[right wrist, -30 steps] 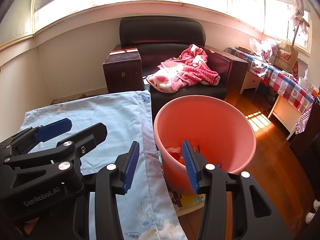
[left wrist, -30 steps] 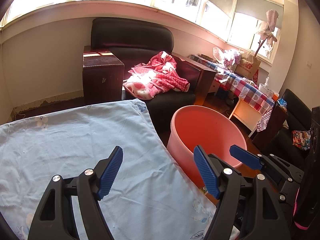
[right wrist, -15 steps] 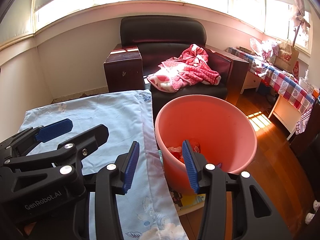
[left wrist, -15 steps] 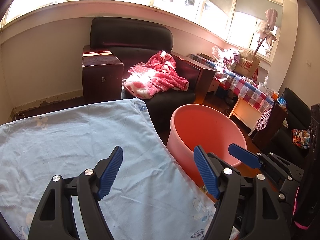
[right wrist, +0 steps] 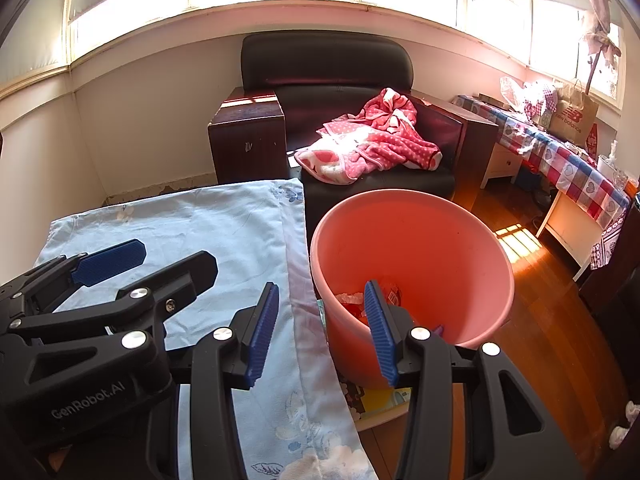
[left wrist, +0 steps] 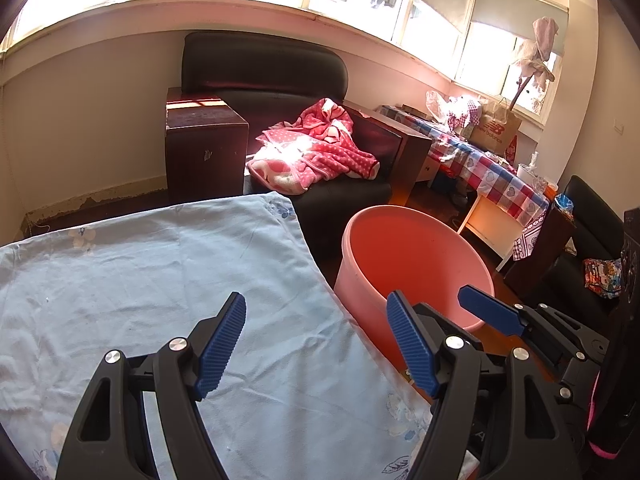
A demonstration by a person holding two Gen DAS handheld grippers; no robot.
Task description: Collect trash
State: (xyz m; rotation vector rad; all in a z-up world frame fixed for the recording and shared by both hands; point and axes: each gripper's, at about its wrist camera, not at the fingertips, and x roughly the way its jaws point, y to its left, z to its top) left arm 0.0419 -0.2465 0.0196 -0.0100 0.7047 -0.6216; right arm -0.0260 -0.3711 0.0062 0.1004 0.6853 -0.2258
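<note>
Pointing forward and downward, both grippers are hovering side by side above the near part of a surface covered by a pale blue sheet (left wrist: 160,288). The left gripper (left wrist: 316,344) is sitting over the sheet close to the surface's right edge, its blue pads spread wide with only cloth showing between them. The right gripper (right wrist: 320,332) is hanging just past that same right edge, its jaws parted and gripping nothing; its left pad is lying over the sheet's hem while its right pad is showing in front of the near rim of the bucket (right wrist: 440,240). In the left view the right gripper's blue finger is reaching in from the right, in front of the bucket rim.

The pink bucket is standing on the wooden floor (right wrist: 532,300), just beside the surface's right edge. Trash (right wrist: 390,292), red and white scraps, is lying at its bottom, partly hidden behind the right gripper's pad.

Beyond the surface's far edge a black armchair (right wrist: 328,64) is holding a pink dotted blanket (right wrist: 376,144). A checked tablecloth (right wrist: 568,160) is covering a table along the right wall.
</note>
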